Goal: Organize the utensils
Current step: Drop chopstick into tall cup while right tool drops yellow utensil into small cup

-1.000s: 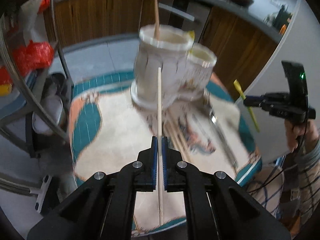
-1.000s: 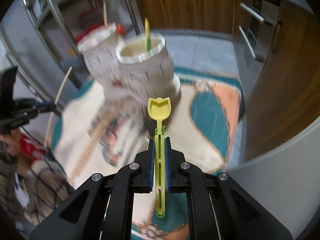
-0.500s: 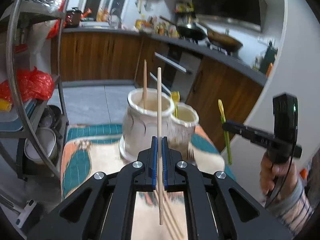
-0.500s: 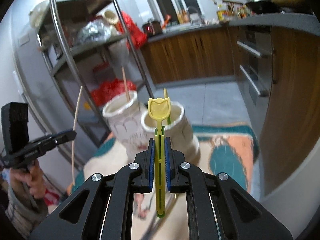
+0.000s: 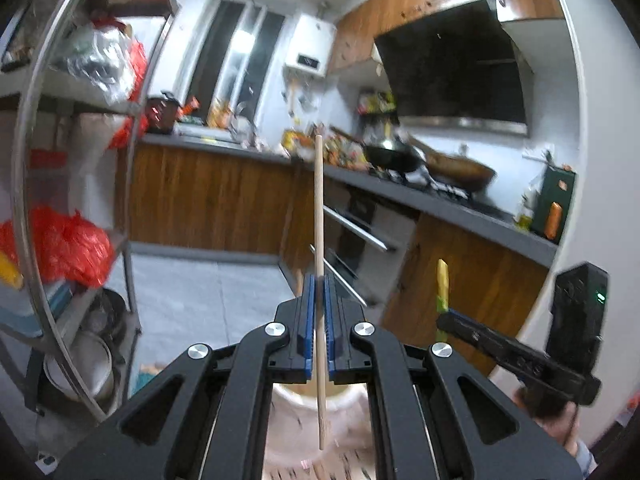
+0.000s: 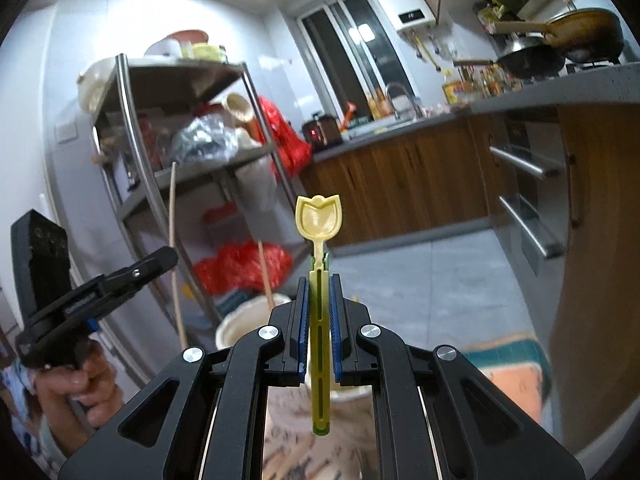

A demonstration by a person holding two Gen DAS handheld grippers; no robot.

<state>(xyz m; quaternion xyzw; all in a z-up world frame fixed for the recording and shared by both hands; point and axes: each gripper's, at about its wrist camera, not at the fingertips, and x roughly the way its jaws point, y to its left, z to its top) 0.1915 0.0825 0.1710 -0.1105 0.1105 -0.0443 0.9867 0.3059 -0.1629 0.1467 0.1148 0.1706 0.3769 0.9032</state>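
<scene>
**Q:** What does each claw carry over the kitchen table?

**A:** The left gripper (image 5: 318,320) pinches a wooden chopstick (image 5: 319,216) upright, low end hanging over a white ceramic holder (image 5: 308,408). The right gripper (image 6: 319,320) clamps a yellow plastic spoon (image 6: 319,220) by its slotted handle, bowl up, above a second holder (image 6: 240,320).

**Q:** How will they handle?

**A:** Both look light and stiff; the thin, smooth chopstick may pivot, so a mid-shaft hold seems safest.

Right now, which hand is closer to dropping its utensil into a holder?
Probably the left. Its chopstick hangs upright with the tip right over the white holder opening. The right gripper holds the yellow spoon upright too, seemingly above its holder's rim.
</scene>
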